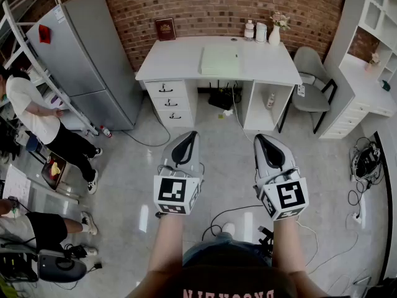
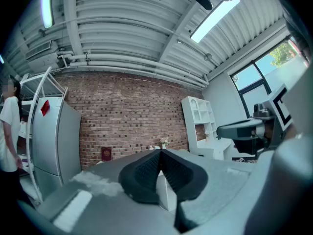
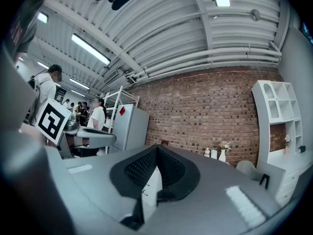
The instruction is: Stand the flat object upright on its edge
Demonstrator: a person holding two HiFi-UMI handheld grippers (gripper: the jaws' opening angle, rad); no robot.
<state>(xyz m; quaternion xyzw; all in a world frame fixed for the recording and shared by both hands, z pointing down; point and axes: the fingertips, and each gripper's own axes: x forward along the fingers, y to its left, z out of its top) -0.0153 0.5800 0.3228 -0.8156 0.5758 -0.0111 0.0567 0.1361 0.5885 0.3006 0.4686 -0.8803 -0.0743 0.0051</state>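
Note:
A flat pale green object [image 1: 219,60] lies on the white desk [image 1: 173,58] against the brick wall. A dark red book [image 1: 165,28] leans upright at the desk's back left, also small in the left gripper view [image 2: 106,153]. My left gripper [image 1: 186,136] and right gripper [image 1: 261,139] hover side by side over the floor, well short of the desk, both pointing toward it. In the left gripper view the left gripper [image 2: 160,153] has its jaws pressed together with nothing between them. The right gripper [image 3: 156,150] is shut and empty too.
Bottles and a small vase [image 1: 273,35] stand at the desk's back right. A grey chair [image 1: 309,67] sits right of the desk, and white shelving [image 1: 366,61] stands beyond it. A grey fridge [image 1: 87,54] and people [image 1: 37,113] are at left. Cables [image 1: 366,160] lie on the floor.

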